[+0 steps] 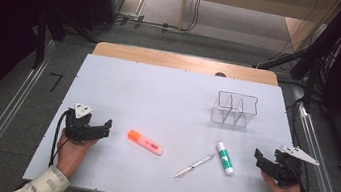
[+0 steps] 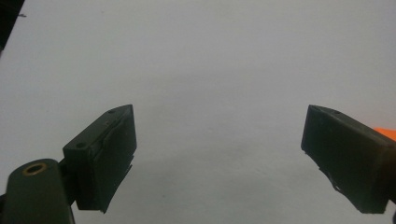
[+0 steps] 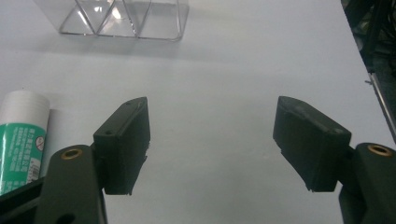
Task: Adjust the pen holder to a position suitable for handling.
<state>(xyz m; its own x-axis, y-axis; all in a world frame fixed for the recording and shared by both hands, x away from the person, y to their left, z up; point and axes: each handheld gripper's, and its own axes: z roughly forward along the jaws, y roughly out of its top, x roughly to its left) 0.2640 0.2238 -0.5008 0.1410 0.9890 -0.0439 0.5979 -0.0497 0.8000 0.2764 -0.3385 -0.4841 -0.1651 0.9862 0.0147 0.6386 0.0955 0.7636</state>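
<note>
Idling, both sets of jaws spread, nothing gripped.
Left gripper (image 1: 106,127) sits near the orange highlighter pen (image 1: 145,142); right gripper (image 1: 258,157) near the green-and-white glue stick (image 1: 225,158); thin white pen (image 1: 194,165) between; clear plastic divided organiser (image 1: 235,108) farther back on the white table (image 1: 158,94).

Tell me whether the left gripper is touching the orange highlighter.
Apart. In the high view, bare white table lies between the left gripper and the orange highlighter; its jaws stand open with nothing between them.
</note>
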